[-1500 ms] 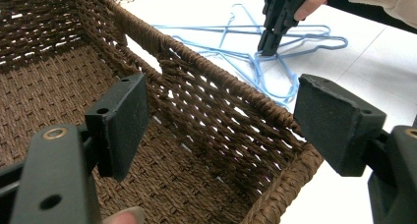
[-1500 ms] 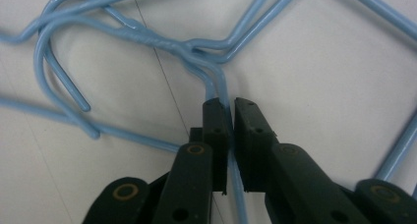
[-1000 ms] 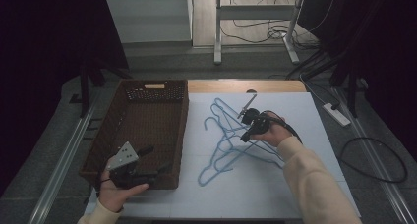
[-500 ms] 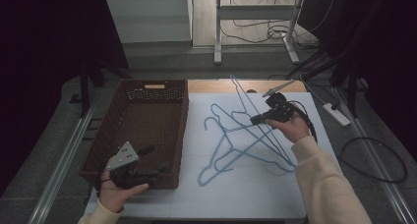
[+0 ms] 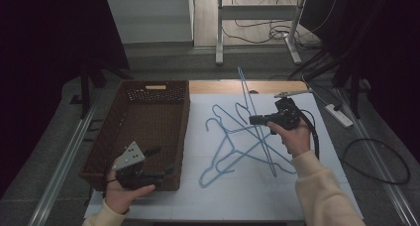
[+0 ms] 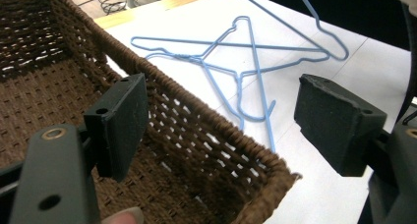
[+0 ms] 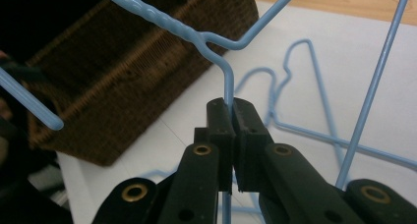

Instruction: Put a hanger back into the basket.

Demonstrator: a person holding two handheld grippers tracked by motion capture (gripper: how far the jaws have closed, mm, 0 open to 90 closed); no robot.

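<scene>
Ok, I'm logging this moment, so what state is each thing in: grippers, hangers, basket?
Right gripper: shut on the lifted hanger's wire.
Lifted hanger: blue, tilted up off the table, held in the air.
Left gripper: open, jaws astride the basket's near rim.
Basket: brown wicker, upright, nothing seen inside.
Other hangers: blue, lying flat and crossed on the white sheet.

A white power strip (image 5: 339, 115) lies on the floor (cables (image 5: 376, 159) nearby).

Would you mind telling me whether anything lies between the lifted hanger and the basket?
Nothing visible does. The right gripper holds the hanger above the white table, and the space across to the basket is open. The other hangers lie flat below.
</scene>
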